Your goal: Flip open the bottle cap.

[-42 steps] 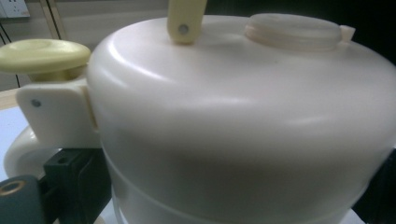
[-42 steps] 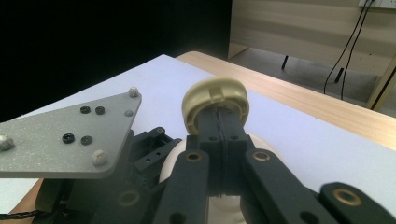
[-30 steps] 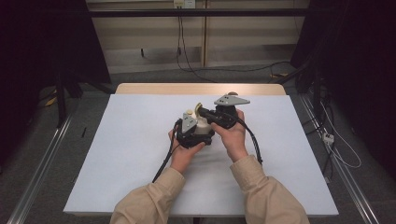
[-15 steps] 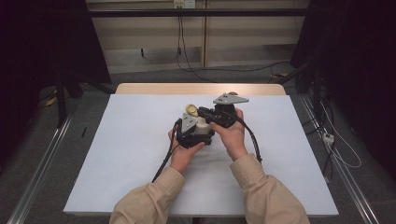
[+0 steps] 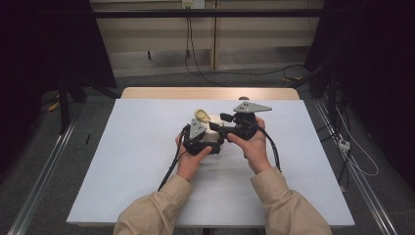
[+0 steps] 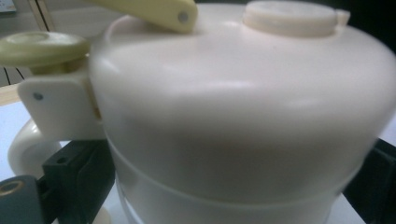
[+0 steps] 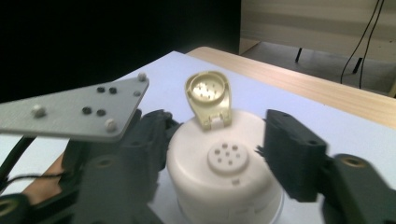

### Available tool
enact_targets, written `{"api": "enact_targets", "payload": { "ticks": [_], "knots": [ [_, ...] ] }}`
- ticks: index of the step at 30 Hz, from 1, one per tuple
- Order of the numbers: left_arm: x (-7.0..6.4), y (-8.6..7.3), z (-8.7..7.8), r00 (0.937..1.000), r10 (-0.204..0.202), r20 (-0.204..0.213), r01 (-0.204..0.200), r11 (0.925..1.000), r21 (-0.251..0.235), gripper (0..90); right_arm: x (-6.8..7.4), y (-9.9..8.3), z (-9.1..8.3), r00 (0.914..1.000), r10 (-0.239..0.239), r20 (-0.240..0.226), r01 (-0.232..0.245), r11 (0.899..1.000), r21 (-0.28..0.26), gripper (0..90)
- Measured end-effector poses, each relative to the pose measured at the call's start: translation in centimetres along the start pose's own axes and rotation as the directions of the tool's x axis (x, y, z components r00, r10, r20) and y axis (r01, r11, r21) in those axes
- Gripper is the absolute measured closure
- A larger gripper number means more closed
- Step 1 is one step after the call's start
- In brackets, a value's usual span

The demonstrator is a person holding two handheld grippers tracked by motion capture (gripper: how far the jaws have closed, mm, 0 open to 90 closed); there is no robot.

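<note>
My left gripper (image 5: pixel 203 142) clamps the jar (image 7: pixel 224 179); the right gripper (image 5: pixel 230 128) is spread. The jar looks light, slick plastic, so I'd grip the body.

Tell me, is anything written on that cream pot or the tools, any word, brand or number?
None can be read.
Cream container: plain, with a perforated cap; no print shows.
Flip lid: bumps, no letters.
Grey plate: screws and holes, no label.

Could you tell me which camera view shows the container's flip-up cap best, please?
The right gripper view: the flip-up cap stands open, its underside facing the camera. The left gripper view catches its edge; the high view shows it small.
</note>
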State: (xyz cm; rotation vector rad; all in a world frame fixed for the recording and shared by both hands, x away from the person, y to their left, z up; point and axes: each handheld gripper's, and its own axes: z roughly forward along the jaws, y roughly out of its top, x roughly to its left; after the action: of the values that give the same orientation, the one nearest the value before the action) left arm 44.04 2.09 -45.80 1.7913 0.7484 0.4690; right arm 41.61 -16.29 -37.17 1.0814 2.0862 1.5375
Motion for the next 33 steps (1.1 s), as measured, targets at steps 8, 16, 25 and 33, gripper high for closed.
{"api": "enact_targets", "payload": {
  "ticks": [8, 16, 25, 33],
  "knots": [
    [0.1, 0.0, -0.6, 0.9993, 0.037, 0.006, -0.038, 0.9947, 0.095, 4.2, -0.1, -1.5, -2.0, 0.9980, -0.023, -0.059, 0.023, 1.000, 0.007, 18.1],
    [0.4, -0.1, -2.4, 0.9992, 0.030, 0.025, -0.032, 0.9948, 0.097, 5.3, -0.8, -4.5, -3.6, 0.9993, -0.012, -0.036, 0.014, 0.999, 0.048, 14.4],
    [1.5, -0.7, -4.8, 0.9996, 0.004, 0.030, -0.007, 0.9968, 0.080, 5.5, -1.4, -6.7, -5.4, 0.9999, -0.008, 0.006, 0.008, 0.998, 0.058, 14.1],
    [2.5, -1.0, -7.0, 0.9996, 0.000, 0.027, -0.002, 0.9972, 0.075, 5.7, -2.0, -8.1, -6.9, 0.9995, 0.018, 0.025, -0.019, 0.998, 0.059, 14.2]
  ]
}}
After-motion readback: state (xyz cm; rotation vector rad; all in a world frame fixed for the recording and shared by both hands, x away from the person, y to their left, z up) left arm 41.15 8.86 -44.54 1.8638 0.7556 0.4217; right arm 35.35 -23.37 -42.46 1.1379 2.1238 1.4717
